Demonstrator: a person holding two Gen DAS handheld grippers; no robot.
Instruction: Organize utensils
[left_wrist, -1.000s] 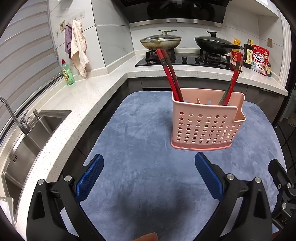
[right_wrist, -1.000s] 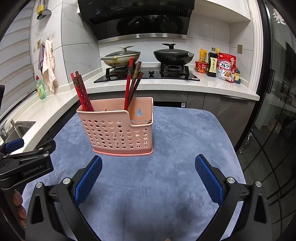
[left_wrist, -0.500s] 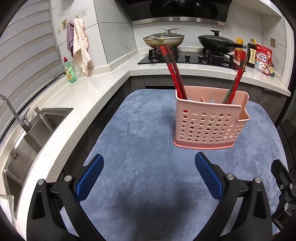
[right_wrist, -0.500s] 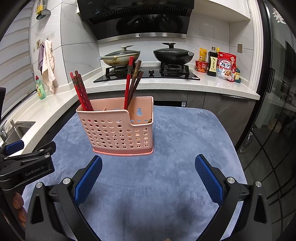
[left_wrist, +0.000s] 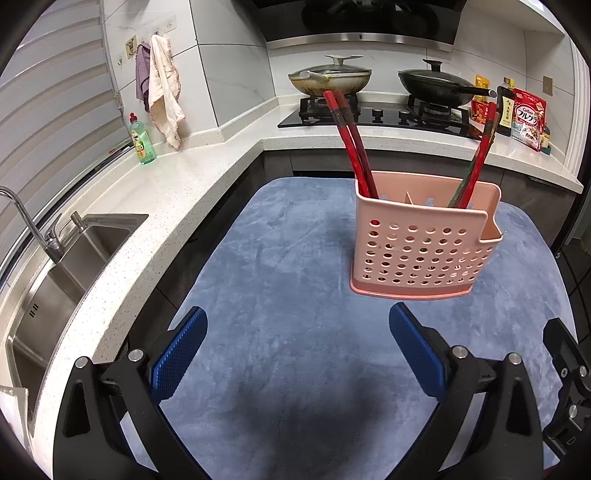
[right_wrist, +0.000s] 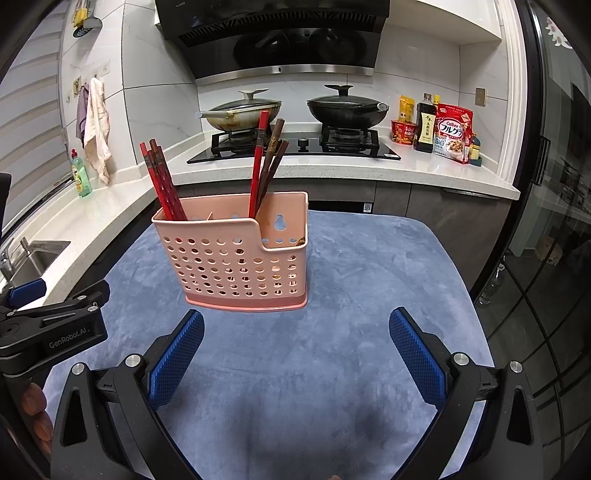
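**Pink caddy upright on the blue mat, both tongs spread and empty**

The pink utensil caddy (left_wrist: 421, 247) stands upright on the blue mat (left_wrist: 280, 280) that covers the surface. It is a perforated plastic box on a solid base, with rows of round holes in the front wall and a step cut down at one top corner. A thin divider shows inside it. At the caddy's left end a bundle of red chopsticks (left_wrist: 351, 144) leans outward to the left; in the right part a mixed bundle of red and brown chopsticks (left_wrist: 476, 162) leans the other way.

The left tongs (left_wrist: 297, 350) hover in front of the caddy, the blue pads wide apart with nothing between them. The right tongs (right_wrist: 295, 352) are likewise spread and empty, also just short of the caddy's base.

Only the left wrist view shows the sink (left_wrist: 74, 266) and tap (left_wrist: 26, 218) far left of the caddy. The right wrist view alone shows the keyhole slot (right_wrist: 280, 222) in the caddy's back wall, something brown lying low in its stepped end, and the body of the left tongs beside the mat to the caddy's left. That view also separates the right bundle into one red stick and darker brown ones.
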